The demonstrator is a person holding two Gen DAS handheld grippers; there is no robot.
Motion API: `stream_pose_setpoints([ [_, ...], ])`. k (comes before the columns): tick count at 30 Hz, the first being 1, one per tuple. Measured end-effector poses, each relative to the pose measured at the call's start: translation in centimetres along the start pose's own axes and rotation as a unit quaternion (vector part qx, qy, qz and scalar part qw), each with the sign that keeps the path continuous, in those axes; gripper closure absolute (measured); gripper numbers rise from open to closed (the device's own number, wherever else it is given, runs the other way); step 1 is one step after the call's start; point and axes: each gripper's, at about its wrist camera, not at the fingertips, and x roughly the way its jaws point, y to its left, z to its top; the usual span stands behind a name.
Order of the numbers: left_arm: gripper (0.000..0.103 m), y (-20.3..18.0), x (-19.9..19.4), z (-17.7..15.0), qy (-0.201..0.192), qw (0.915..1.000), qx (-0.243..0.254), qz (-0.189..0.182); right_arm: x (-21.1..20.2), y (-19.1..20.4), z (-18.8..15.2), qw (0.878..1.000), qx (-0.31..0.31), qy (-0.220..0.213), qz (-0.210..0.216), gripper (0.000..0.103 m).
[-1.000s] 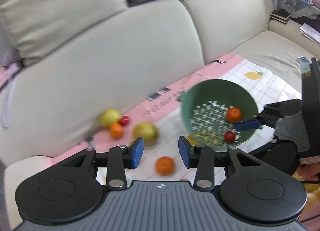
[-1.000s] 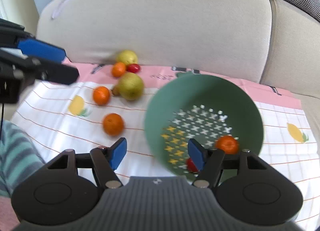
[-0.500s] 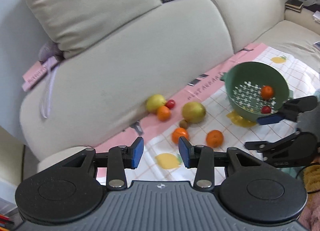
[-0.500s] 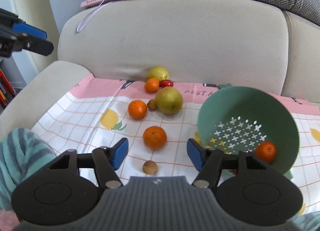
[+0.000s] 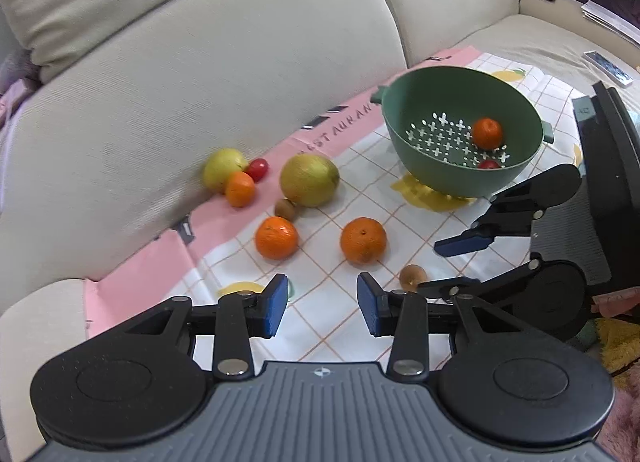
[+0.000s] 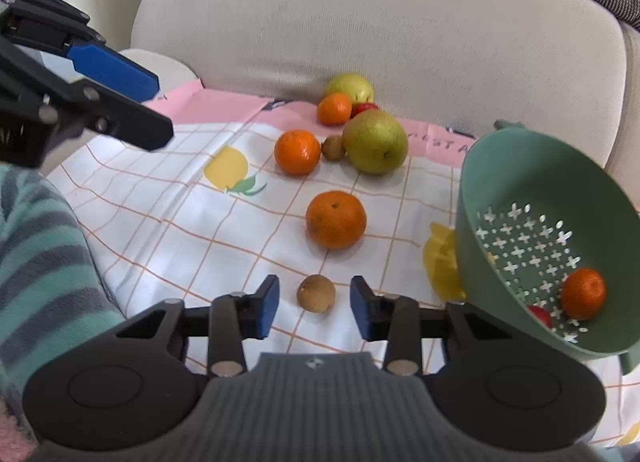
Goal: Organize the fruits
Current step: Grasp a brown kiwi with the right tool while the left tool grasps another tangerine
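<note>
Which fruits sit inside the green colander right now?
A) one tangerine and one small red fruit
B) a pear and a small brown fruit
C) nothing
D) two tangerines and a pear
A: the green colander holds only one tangerine and a small red fruit; all other fruit lies on the cloth.

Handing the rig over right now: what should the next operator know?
Left tongs: narrowed, empty, over the checked cloth.
Right tongs: jaws just closing around the small brown round fruit, pads not yet touching.
Done: one orange mandarin and one red cherry tomato sit in the green perforated colander.
Left: that brown fruit, a second brown one, three mandarins, two yellow-green pears, one red tomato, all on the cloth.
</note>
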Motion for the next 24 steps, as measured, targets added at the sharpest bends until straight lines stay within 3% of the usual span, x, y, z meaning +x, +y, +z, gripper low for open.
stream_pose_setpoints([
  [9, 0.055, -0.9, 3.4, 0.5, 0.015, 0.9995, 0.025, -0.015, 2.8, -0.8, -0.1, 1.0, 0.01, 0.024, 0.012, 0.072],
  [15, 0.055, -1.1, 5.0, 1.0, 0.026, 0.9986, 0.035, -0.028, 4.2, -1.0, -0.1, 0.999, 0.015, 0.035, 0.023, 0.079],
  [22, 0.055, -1.4, 6.8, 1.6, 0.038, 0.998, 0.026, -0.043, 4.0, -1.4, 0.1, 0.999, 0.015, 0.021, 0.025, 0.08],
  [24, 0.05, -1.3, 7.3, 1.8, 0.042, 0.9976, 0.013, -0.053, 3.4, -1.5, 0.3, 1.0, 0.006, 0.005, 0.009, 0.08],
])
